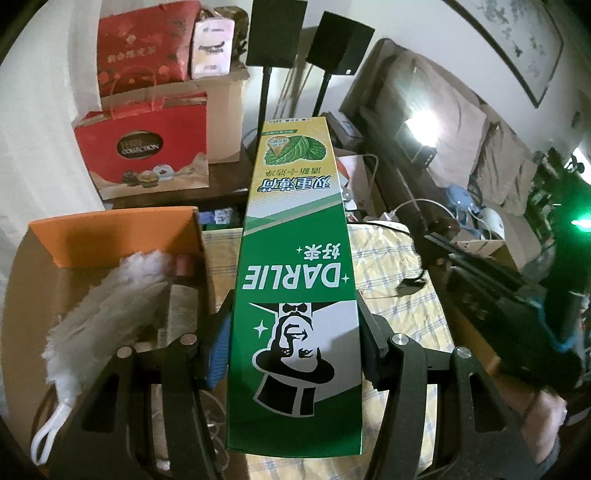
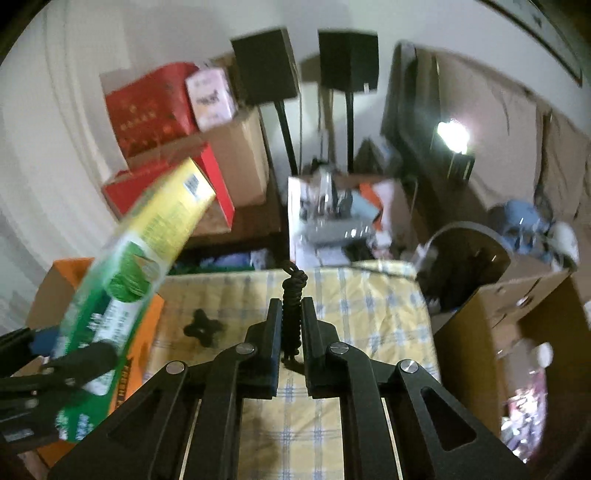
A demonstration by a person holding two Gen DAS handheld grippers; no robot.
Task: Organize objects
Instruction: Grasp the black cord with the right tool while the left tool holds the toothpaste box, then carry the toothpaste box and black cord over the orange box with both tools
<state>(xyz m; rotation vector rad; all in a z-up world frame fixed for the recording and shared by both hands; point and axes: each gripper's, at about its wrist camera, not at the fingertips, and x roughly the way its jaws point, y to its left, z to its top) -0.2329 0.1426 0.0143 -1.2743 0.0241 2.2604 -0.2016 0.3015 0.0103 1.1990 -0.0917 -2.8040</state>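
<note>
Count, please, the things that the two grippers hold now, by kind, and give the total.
Toothpaste box, in the left gripper: 1
Black braided cord, in the right gripper: 1
Total: 2

Both wrist cams look fwd/down along own fingers, close over the checked cloth (image 1: 399, 266), sharing it plus toothpaste box (image 1: 295, 258), orange box (image 1: 110, 236), red bags (image 1: 144, 155) & black speakers (image 1: 277, 33).
</note>
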